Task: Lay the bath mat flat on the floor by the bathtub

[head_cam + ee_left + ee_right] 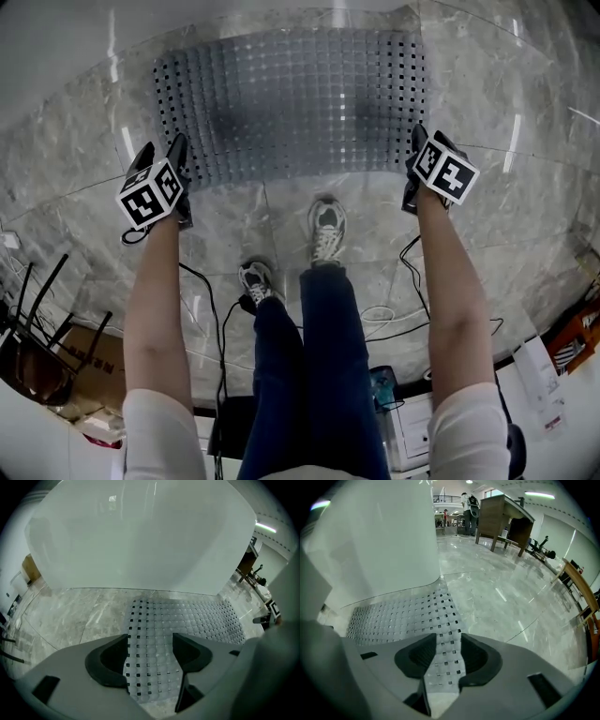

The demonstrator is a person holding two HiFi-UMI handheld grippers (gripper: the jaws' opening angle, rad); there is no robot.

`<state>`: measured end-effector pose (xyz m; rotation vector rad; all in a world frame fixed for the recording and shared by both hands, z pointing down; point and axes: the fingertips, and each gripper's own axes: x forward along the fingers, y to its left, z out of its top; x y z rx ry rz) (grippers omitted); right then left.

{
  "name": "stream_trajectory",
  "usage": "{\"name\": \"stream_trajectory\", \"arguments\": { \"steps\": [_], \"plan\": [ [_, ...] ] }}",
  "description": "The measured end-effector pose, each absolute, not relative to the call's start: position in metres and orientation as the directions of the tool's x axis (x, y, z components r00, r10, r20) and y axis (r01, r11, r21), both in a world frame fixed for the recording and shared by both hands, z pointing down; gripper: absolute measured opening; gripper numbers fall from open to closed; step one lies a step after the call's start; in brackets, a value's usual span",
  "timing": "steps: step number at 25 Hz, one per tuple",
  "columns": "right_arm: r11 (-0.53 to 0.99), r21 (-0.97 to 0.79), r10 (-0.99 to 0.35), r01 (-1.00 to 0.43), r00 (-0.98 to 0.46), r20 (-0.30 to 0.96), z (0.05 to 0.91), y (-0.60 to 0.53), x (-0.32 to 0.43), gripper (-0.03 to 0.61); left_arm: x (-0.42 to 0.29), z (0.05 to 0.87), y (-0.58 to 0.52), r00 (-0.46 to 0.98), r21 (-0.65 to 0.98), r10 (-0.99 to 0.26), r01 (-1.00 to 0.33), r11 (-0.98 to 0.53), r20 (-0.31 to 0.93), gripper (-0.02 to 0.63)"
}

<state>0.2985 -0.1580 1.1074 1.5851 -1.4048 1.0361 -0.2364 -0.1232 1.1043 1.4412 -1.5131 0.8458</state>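
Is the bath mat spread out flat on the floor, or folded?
Spread flat. The bath mat lies in one layer on the floor beside the bathtub, with no fold visible.

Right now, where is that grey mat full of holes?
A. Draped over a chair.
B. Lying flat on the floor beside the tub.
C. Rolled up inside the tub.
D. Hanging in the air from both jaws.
B: the bath mat lies spread flat on the marble floor beside the white bathtub, while the left gripper and right gripper have their jaws apart over its near corners, gripping nothing.
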Motion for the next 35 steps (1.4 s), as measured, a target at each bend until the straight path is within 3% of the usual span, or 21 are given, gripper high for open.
{"name": "stream_trajectory", "arguments": {
  "steps": [2, 3, 5, 6, 25, 35],
  "plan": [
    [-0.075, 0.026, -0.366, -0.997, 0.052, 0.929, 1.098, -0.157, 0.295, 0.079, -0.235, 1.095, -0.123, 0.042, 0.088, -0.404, -0.991, 0.098, 0.914, 0.309],
    [-0.052, 0.019, -0.365, -0.998, 0.036, 0.930, 1.092, -0.158, 0.291, 0.051, -0.235, 1.089, -0.122, 0.038, 0.080, -0.395, -0.993, 0.089, 0.918, 0.258],
    [-0.010, -0.015, -0.379, -1.000, -0.010, 0.925, 1.080, -0.161, 0.281, 0.035, -0.235, 1.079, -0.121, 0.027, 0.051, -0.376, -0.997, 0.054, 0.926, 0.068],
    [0.000, -0.031, -0.387, -1.000, -0.029, 0.922, 1.074, -0.162, 0.276, 0.031, -0.234, 1.074, -0.122, 0.030, 0.049, -0.372, -0.998, 0.040, 0.928, 0.054],
    [0.038, -0.179, -0.400, -0.983, -0.179, 0.899, 0.942, -0.152, 0.217, 0.031, -0.201, 0.928, -0.122, 0.144, 0.142, -0.400, -0.989, -0.033, 0.905, 0.037],
    [0.008, -0.184, -0.432, -0.983, -0.169, 0.886, 0.840, -0.151, 0.201, 0.031, -0.188, 0.825, -0.127, 0.198, 0.184, -0.449, -0.980, -0.074, 0.871, 0.037]
  ]
}}
